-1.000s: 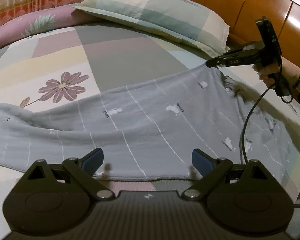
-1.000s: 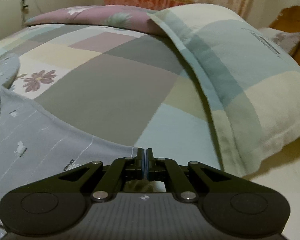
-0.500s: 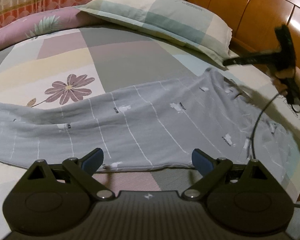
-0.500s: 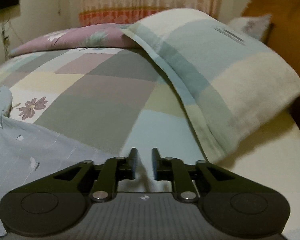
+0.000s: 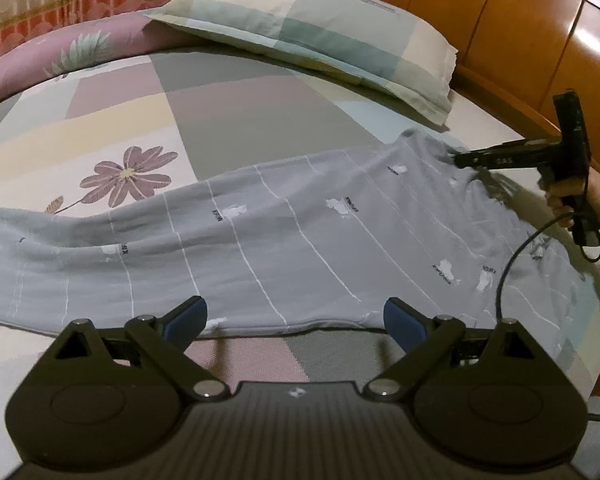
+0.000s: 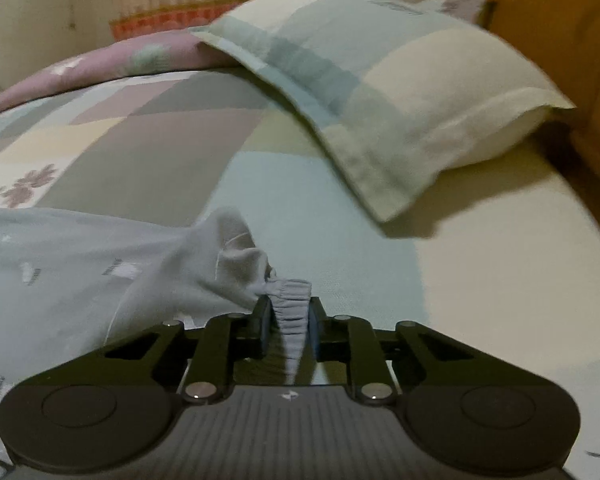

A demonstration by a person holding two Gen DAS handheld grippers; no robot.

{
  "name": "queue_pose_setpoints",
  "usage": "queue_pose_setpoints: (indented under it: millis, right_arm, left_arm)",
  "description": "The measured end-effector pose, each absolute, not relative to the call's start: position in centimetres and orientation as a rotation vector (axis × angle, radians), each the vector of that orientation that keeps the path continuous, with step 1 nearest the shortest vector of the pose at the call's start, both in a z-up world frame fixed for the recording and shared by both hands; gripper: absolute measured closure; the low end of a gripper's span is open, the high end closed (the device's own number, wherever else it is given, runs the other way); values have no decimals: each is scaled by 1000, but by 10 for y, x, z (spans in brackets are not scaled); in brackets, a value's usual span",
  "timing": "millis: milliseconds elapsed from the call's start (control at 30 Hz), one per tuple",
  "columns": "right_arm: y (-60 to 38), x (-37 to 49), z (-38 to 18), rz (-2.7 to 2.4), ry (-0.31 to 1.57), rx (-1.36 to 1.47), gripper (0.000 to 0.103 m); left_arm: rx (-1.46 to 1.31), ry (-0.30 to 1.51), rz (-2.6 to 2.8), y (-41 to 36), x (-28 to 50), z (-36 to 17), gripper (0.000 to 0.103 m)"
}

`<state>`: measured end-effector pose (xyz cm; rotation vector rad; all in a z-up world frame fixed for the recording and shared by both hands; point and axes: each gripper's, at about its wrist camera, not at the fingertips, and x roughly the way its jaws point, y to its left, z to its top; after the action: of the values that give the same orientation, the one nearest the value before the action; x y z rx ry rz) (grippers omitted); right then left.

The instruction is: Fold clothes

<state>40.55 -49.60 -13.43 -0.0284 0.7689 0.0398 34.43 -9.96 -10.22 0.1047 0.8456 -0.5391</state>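
A grey garment with thin white lines and small white prints lies spread across the bed. Its gathered elastic end hangs between the fingers of my right gripper, whose jaws are closing around it; the cloth still looks loose between the pads. The left wrist view shows the right gripper at the garment's far right end, held by a person's hand. My left gripper stands wide open just above the garment's near hem, with nothing between its fingers.
A checked pillow lies at the head of the bed, against the wooden headboard. A rolled purple quilt runs along the far side. The patchwork sheet lies beyond the garment. A black cable crosses the garment's right part.
The right gripper was shut on the garment's corner, let go and swung right, then came back down with the elastic end between its jaws. The left gripper stayed put and open.
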Motion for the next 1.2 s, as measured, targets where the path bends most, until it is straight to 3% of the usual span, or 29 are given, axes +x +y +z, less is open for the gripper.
queue_pose_setpoints:
  millis: [400,767,933,1200]
  right_arm:
    - [-494,391,-83,118,737,31,75]
    - [-295,474,-79,579,769,-163,76]
    - [-212,508,-91,699,796,-198,89]
    - [-143,514,-123,799,850,-299,91]
  left_arm:
    - [149,822,-527,-72,350,-95,9]
    - [153,809,-415,1,400,-106,9]
    - [124,771,-412,26,412,-108,8]
    - [63,773,-413,56,414,-116,8]
